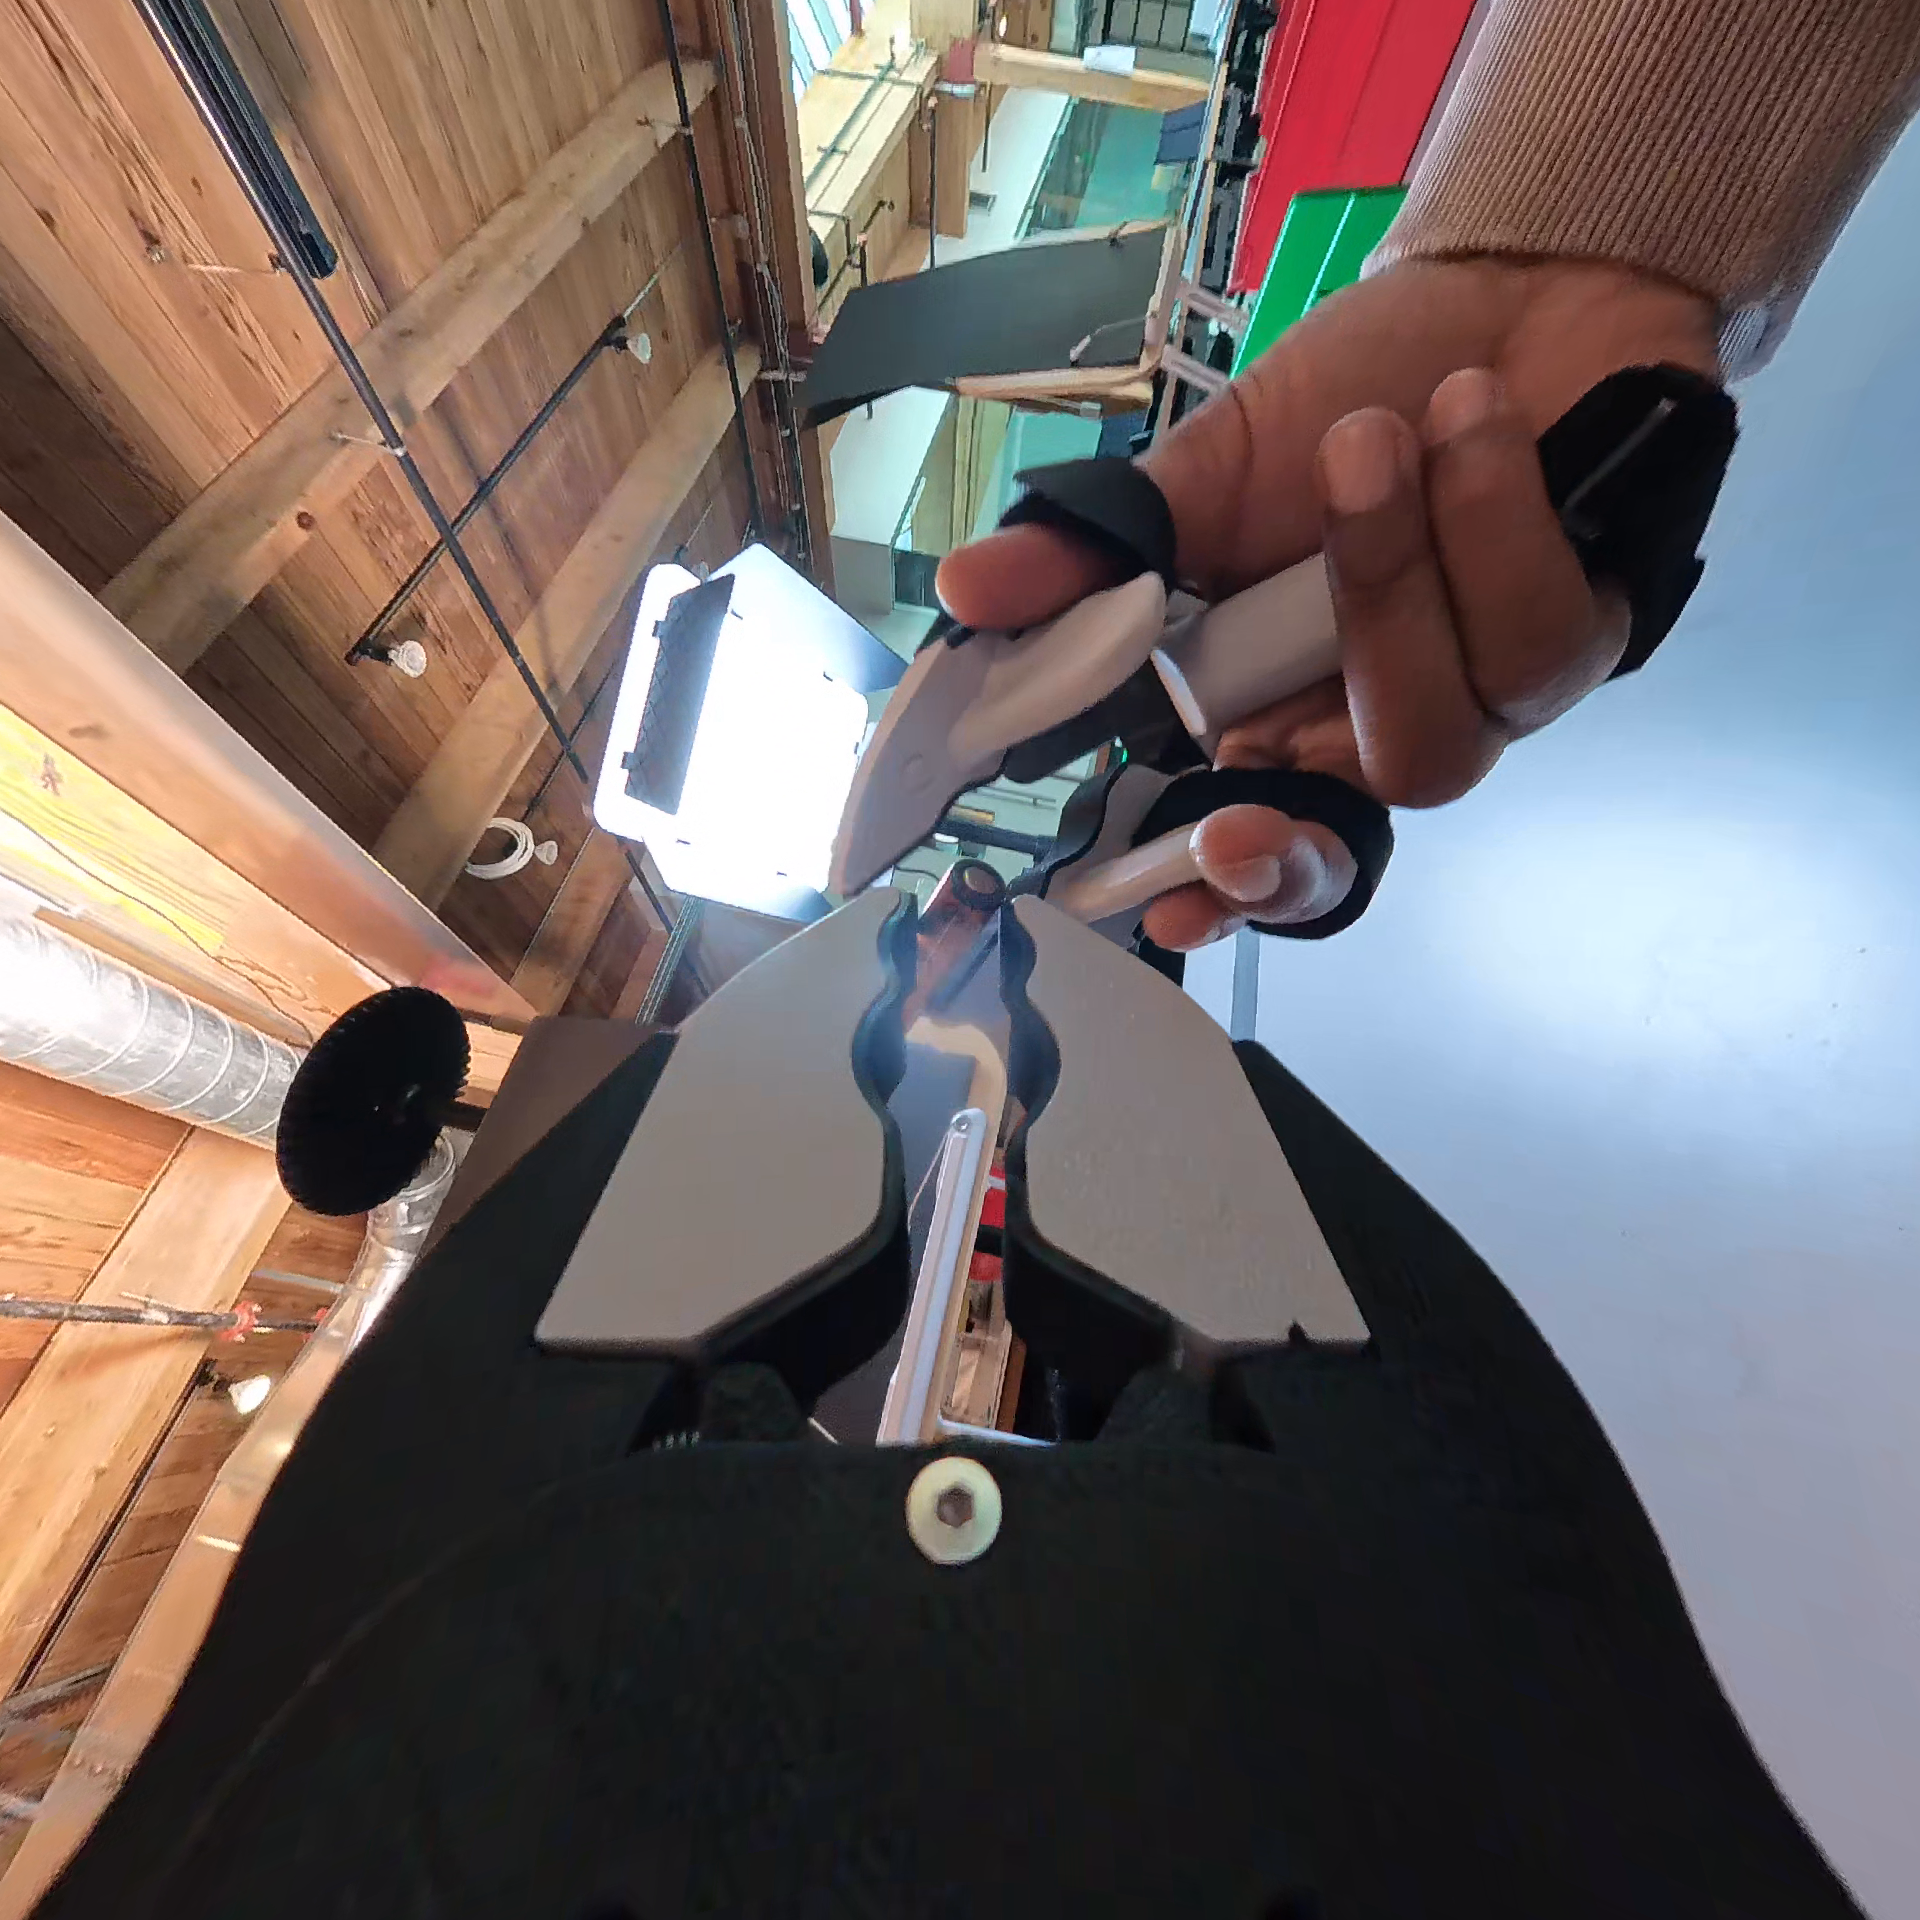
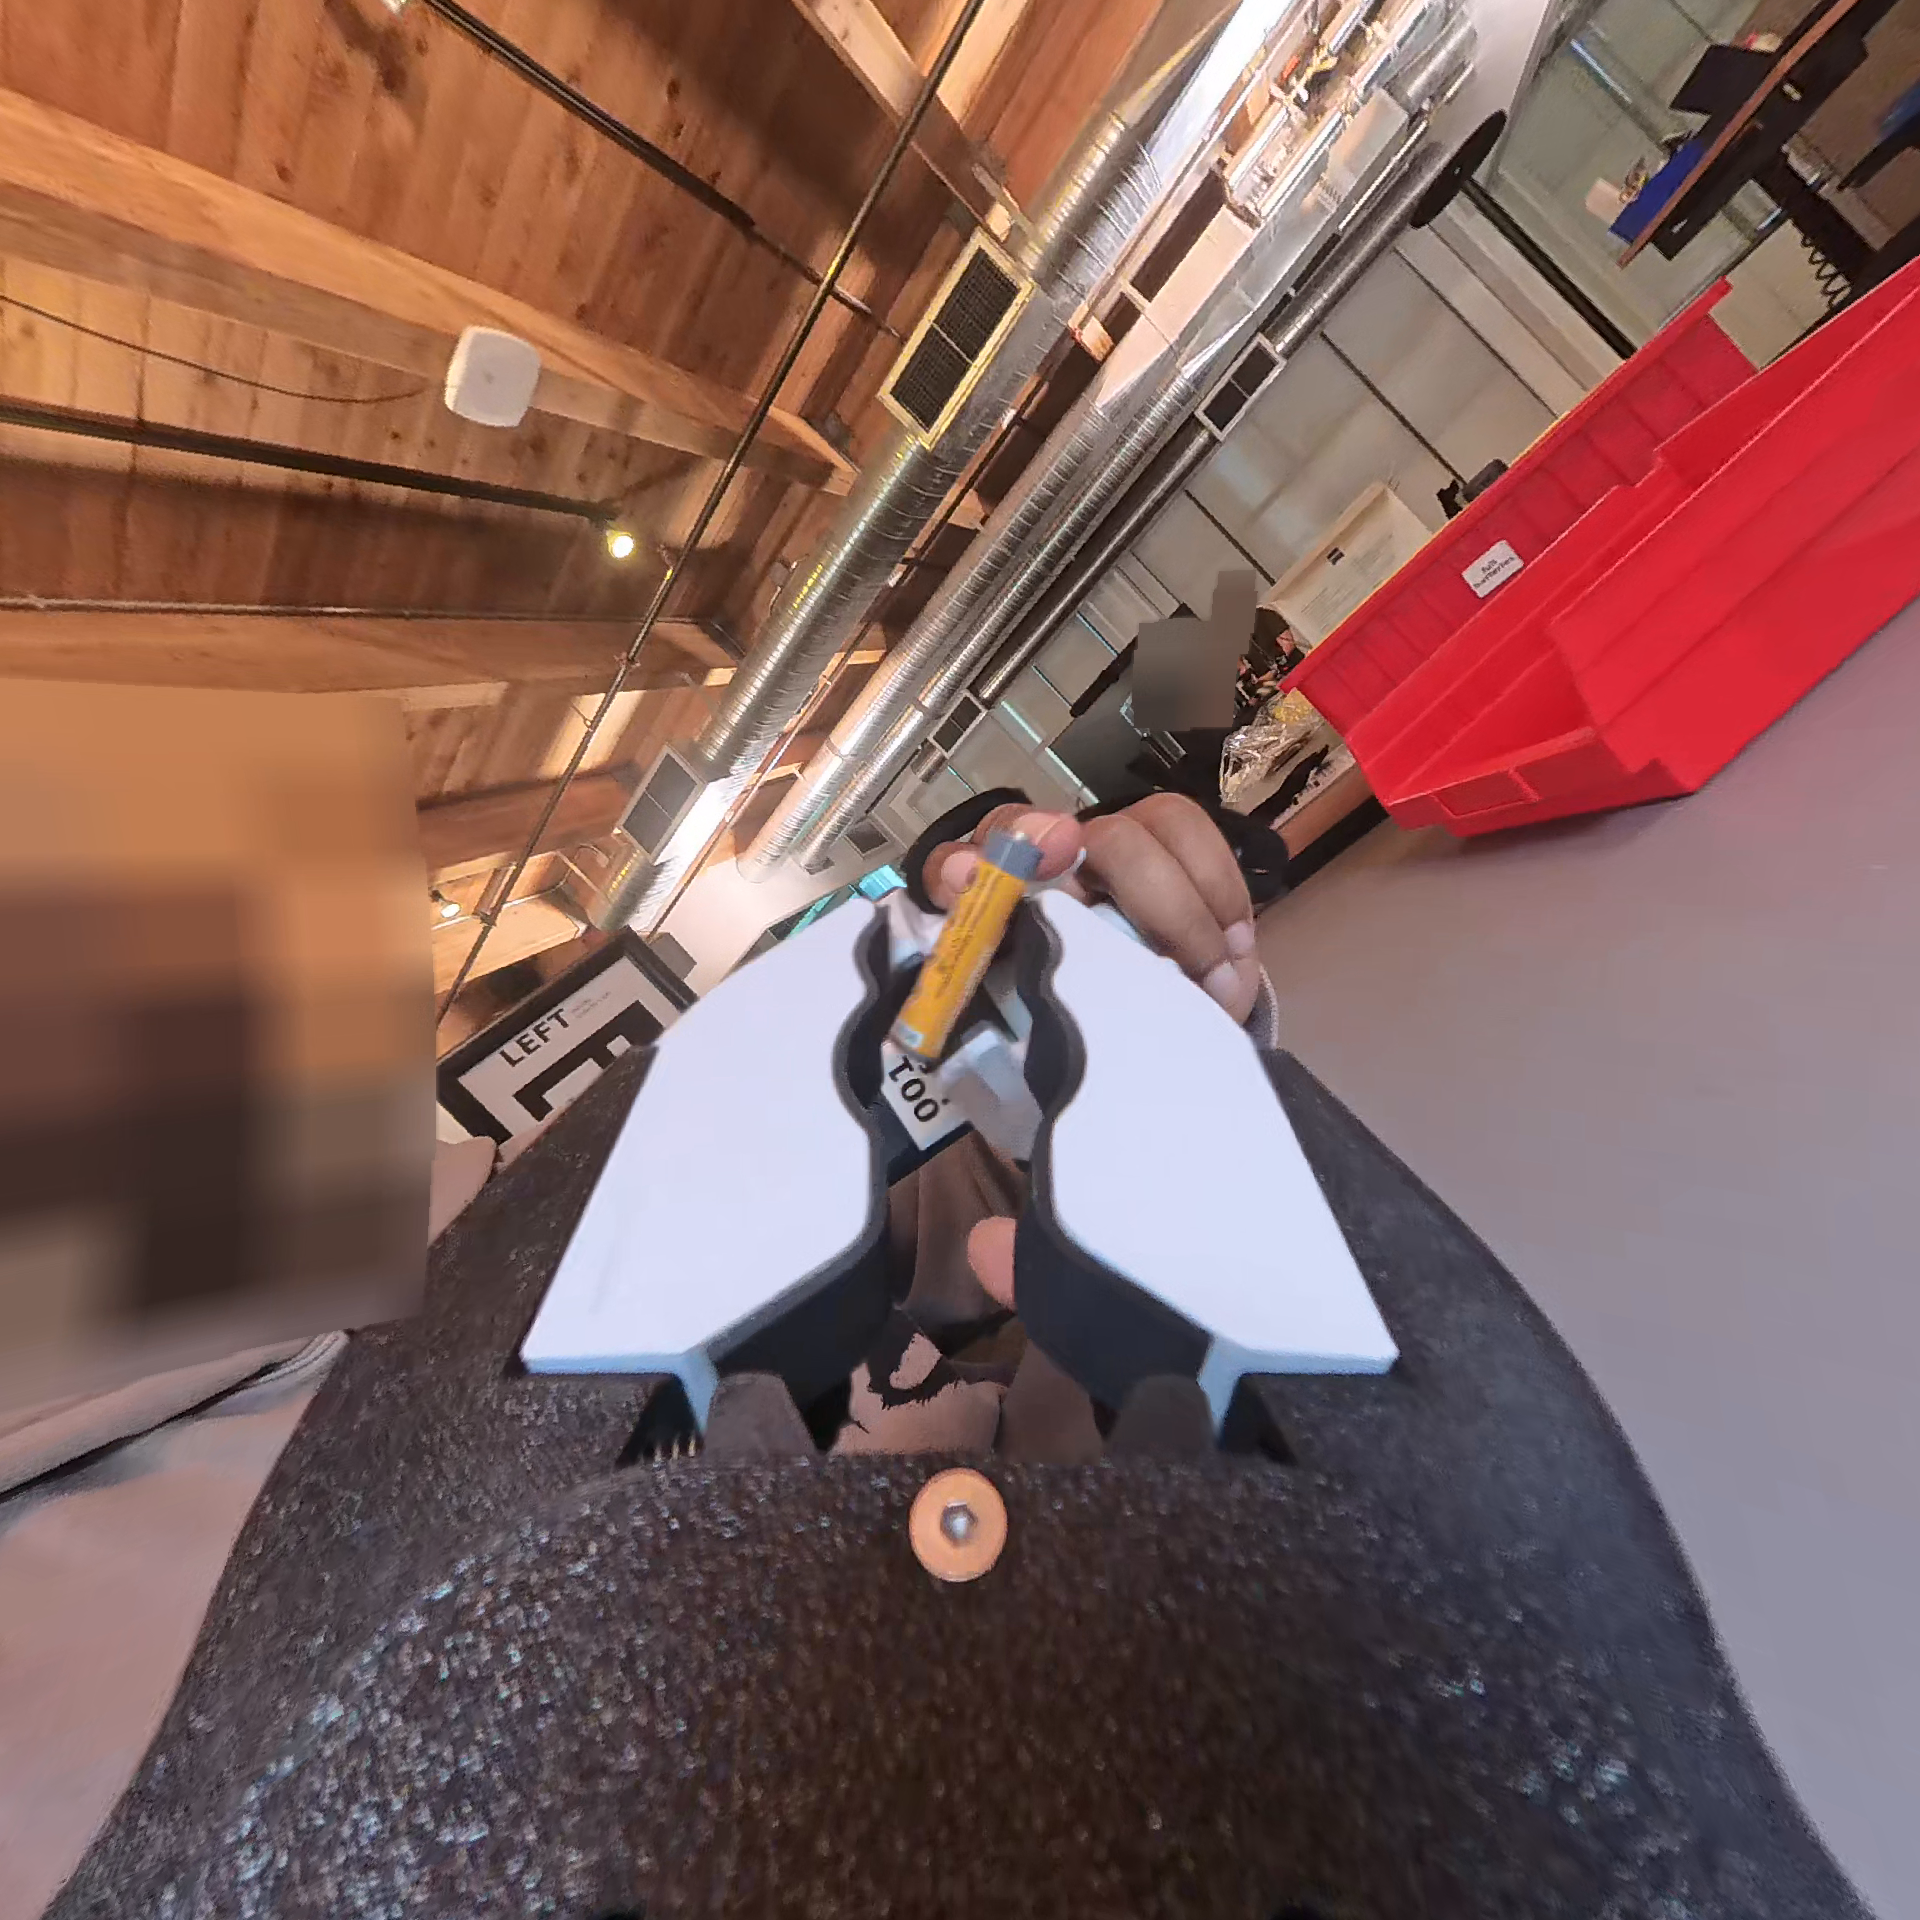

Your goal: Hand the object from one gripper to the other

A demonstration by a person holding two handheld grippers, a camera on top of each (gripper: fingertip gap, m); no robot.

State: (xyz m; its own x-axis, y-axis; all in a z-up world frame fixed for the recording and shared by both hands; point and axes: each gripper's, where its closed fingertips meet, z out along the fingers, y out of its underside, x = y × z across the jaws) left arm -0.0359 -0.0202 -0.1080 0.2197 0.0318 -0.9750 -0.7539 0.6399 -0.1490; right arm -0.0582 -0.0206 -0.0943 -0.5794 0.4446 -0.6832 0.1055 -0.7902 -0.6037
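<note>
Two claws are meeting in mid-air above a grey counter, and a small yellow battery with a grey end cap is sitting between them. The left claw is pinching the battery near its tips: in the left wrist view the two wavy black pads are pressing against its sides. Only the dark end of the cylinder is showing above them there.

The right claw is standing spread, with its two grey fingers straddling the battery. In the right wrist view a gap is showing on either side of the yellow body. The battery is tilting, its grey cap pointing up and away from that camera.

A right hand in black finger straps is gripping the right claw's handles, and a ribbed tan sleeve is covering the wrist. A left hand is holding the other tool just behind the battery.

Red bins are resting on the counter, well apart from the claws. A bright light panel is glowing behind the claws, under a wooden plank ceiling.
</note>
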